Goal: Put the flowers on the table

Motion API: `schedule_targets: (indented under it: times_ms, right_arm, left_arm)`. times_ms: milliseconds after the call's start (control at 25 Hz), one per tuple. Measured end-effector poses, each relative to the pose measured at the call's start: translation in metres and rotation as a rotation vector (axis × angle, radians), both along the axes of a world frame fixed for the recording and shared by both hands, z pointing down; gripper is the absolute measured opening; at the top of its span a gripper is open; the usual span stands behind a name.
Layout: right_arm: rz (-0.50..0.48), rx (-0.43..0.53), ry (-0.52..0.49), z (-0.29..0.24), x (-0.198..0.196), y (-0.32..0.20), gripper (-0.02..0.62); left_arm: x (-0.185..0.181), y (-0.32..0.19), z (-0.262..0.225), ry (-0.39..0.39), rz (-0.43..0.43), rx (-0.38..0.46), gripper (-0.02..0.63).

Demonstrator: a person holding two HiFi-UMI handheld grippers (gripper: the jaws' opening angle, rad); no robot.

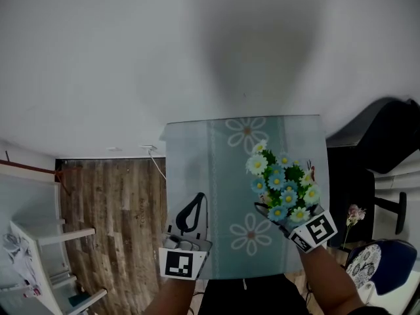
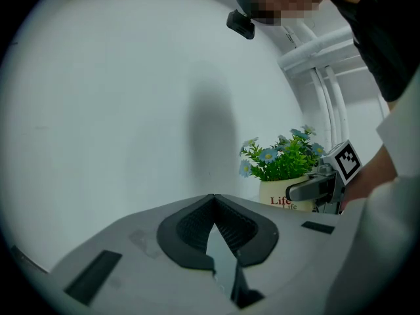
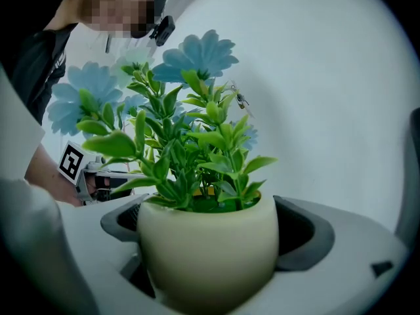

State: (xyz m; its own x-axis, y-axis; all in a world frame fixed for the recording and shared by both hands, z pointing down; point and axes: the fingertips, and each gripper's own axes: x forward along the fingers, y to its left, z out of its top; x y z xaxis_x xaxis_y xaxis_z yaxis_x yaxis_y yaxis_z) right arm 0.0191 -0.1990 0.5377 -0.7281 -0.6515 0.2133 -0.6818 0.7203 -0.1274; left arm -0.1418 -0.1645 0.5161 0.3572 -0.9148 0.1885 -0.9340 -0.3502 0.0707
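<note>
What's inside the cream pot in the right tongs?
Green leaves and blue and white flowers rise out of the pot. What they are rooted in is hidden under the leaves.

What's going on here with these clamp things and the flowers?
A person holds a two-jaw gripper in each hand. The right gripper is clamped around a cream pot of blue and white flowers, over the table with its daisy-print cloth. The left gripper is shut and empty beside it. Whether the pot already rests on the table cannot be told.
</note>
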Motion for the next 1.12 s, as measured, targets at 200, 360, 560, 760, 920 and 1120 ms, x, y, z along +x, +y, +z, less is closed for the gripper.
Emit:
schedule_targets:
  times_ms: [200, 360, 560, 760, 920, 1120]
  right_arm:
    - [-0.007, -0.01, 0.01, 0.015, -0.003, -0.007, 0.58]
    - [-0.01, -0.014, 0.006, 0.022, -0.002, -0.009, 0.58]
    - [-0.015, -0.019, 0.012, 0.037, -0.003, -0.016, 0.58]
    - [-0.021, -0.019, 0.031, 0.051, -0.001, -0.016, 0.58]
    - [-0.018, -0.03, 0.033, 0.064, 0.0, -0.021, 0.58]
    - [-0.009, -0.032, 0.037, 0.076, 0.004, -0.024, 0.58]
  left_arm:
    - [0.0, -0.008, 0.012, 0.0, -0.004, -0.017, 0.005]
    - [0.004, -0.013, 0.018, -0.006, -0.002, -0.021, 0.005]
    - [0.005, -0.023, 0.027, -0.011, -0.001, -0.032, 0.005]
    - [0.009, -0.025, 0.038, -0.019, 0.005, -0.047, 0.005]
    - [0.011, -0.024, 0.051, -0.022, 0.003, -0.075, 0.005]
    - [0.016, -0.022, 0.058, -0.024, 0.007, -0.086, 0.005]
